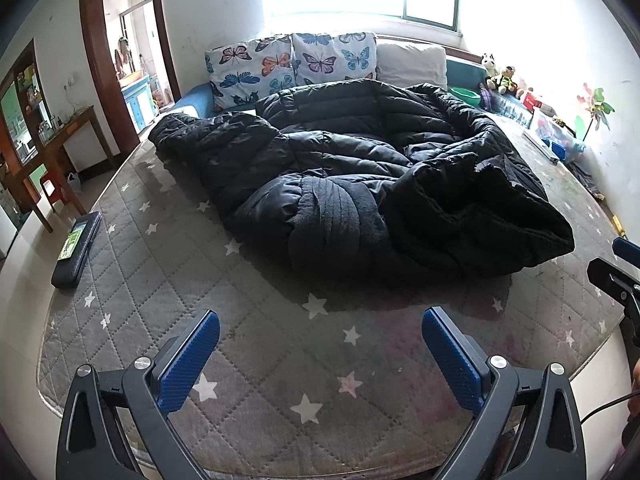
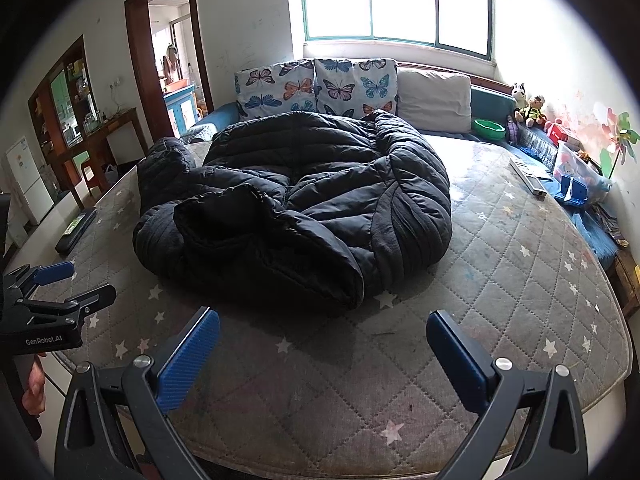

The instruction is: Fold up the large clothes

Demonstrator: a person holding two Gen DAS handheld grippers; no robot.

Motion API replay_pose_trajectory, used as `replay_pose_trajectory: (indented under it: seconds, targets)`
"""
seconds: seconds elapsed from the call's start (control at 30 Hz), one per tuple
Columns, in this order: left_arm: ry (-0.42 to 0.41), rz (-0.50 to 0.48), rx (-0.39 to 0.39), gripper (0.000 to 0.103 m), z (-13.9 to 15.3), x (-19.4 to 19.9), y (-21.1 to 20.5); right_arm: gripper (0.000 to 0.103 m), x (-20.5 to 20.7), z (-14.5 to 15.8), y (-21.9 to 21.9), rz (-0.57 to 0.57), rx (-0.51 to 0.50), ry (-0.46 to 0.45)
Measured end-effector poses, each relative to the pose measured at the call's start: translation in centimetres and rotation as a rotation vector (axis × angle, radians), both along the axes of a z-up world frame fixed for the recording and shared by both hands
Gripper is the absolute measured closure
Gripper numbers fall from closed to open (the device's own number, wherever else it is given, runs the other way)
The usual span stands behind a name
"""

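A large black puffer coat [image 1: 352, 176] lies crumpled on a grey star-patterned quilted mat [image 1: 256, 360], its hood end toward me. It also shows in the right wrist view [image 2: 296, 204]. My left gripper [image 1: 320, 320] is open and empty, hovering over the mat's near edge, short of the coat. My right gripper [image 2: 323, 320] is open and empty too, over the mat's near edge in front of the hood. The left gripper appears at the left edge of the right wrist view [image 2: 64, 284]; the right gripper appears at the right edge of the left wrist view [image 1: 616, 264].
A dark flat case [image 1: 78, 250] lies at the mat's left edge. Butterfly pillows [image 1: 288, 64] and a beige pillow [image 1: 412, 62] line the back. Toys, a green bowl [image 1: 464, 94] and boxes sit along the right wall. A wooden desk [image 1: 60, 140] stands left.
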State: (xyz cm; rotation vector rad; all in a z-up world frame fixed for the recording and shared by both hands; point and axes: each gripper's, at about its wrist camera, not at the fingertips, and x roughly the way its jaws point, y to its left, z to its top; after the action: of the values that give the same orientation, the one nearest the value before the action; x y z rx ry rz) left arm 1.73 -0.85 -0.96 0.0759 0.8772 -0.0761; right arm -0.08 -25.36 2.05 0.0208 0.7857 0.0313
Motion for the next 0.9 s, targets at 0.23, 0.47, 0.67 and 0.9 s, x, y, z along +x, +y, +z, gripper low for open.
replay_pose_trajectory:
  seconds: [0.23, 0.47, 0.67, 0.9]
  targets:
    - [0.010, -0.001, -0.001, 0.000, 0.0, 0.6, 0.1, 0.000, 0.3, -0.2, 0.0, 0.007, -0.003, 0.001]
    - [0.018, -0.009, 0.009, 0.000, -0.3, 1.6, -0.1, 0.000, 0.8, -0.1, 0.0, 0.016, -0.002, 0.001]
    - [0.027, -0.024, 0.010, 0.000, -0.3, 2.7, -0.3, 0.000, 1.3, -0.1, -0.1, 0.020, -0.007, 0.012]
    - [0.030, -0.056, 0.005, 0.000, 0.2, 4.5, -0.7, 0.000, 2.5, -0.4, -0.4, 0.023, -0.041, 0.031]
